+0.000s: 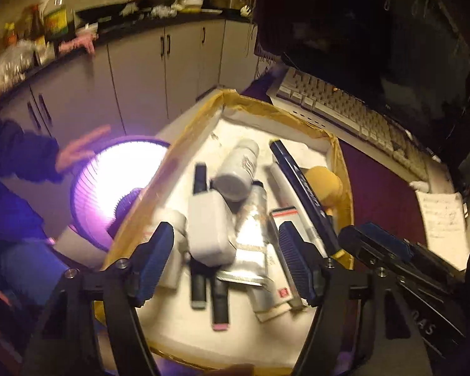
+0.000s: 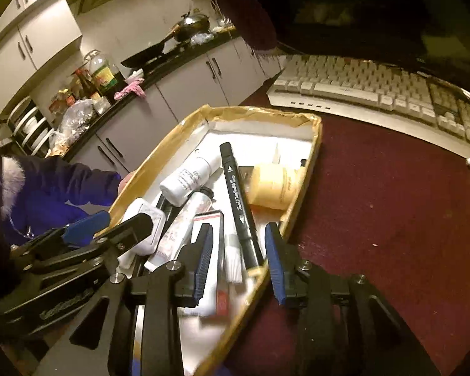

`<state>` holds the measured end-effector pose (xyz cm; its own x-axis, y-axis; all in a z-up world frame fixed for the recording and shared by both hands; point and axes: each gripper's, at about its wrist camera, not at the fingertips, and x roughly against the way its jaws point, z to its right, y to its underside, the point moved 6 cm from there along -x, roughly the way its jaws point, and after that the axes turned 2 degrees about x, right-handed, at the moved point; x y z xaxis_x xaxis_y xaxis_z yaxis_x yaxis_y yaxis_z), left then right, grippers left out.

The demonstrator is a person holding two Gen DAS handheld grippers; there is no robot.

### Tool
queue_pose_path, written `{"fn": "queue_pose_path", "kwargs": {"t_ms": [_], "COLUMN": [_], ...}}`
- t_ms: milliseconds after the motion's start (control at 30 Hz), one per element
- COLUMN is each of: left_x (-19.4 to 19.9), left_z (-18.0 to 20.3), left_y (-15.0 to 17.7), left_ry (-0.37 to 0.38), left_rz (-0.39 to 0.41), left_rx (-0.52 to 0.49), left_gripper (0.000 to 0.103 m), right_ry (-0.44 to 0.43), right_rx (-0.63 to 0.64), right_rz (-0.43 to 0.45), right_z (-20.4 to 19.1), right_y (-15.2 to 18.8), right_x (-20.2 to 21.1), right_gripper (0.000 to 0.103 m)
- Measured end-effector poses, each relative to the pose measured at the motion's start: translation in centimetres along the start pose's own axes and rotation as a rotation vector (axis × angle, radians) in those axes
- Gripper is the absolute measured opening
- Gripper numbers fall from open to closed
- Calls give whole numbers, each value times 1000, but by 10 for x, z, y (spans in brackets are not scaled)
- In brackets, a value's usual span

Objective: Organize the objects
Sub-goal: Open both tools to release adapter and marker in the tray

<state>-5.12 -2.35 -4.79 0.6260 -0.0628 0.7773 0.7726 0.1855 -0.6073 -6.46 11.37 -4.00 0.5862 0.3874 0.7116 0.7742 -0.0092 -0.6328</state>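
Sorting small items into the box [image 1: 185,153] looks like the step in hand, and you seem to be between placements: most things already lie inside it. Your left gripper [image 1: 225,266] hangs over the box with its jaws spread wide and nothing pressed between the pads; the white case [image 1: 208,228] lies just below and ahead of it, resting on two dark markers [image 1: 200,288], with a silver tube [image 1: 250,235] toward its right finger. Your right gripper [image 2: 239,261] sits at the near right rim of the box, jaws parted and not clamped on anything; the long black marker [image 2: 239,203] runs away from between them, a white bottle [image 2: 188,181] lies ahead to the left, and a tan jar [image 2: 274,188] ahead to the right. For the next move, I judge you must pick one piece that lies crooked, or fetch another from the bench [image 2: 376,203], and close squarely on it. Writing: the marker carries white lettering and small triangle marks, the bottle fine print, the left gripper's arm pale lettering, all too blurred to read. The keyboard [image 2: 360,91] lies beyond the box.
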Motion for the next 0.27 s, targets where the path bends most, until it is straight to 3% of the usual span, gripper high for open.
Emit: {"fn": "queue_pose_path", "kwargs": {"t_ms": [267], "left_x": [6], "left_z": [0], "left_y": [7], "left_ry": [-28], "left_rz": [7], "left_rx": [26], "left_gripper": [69], "right_ry": [25], "right_rx": [-56], "right_rz": [-12], "right_z": [15], "right_y": [11], "right_x": [6], "right_gripper": [42]}}
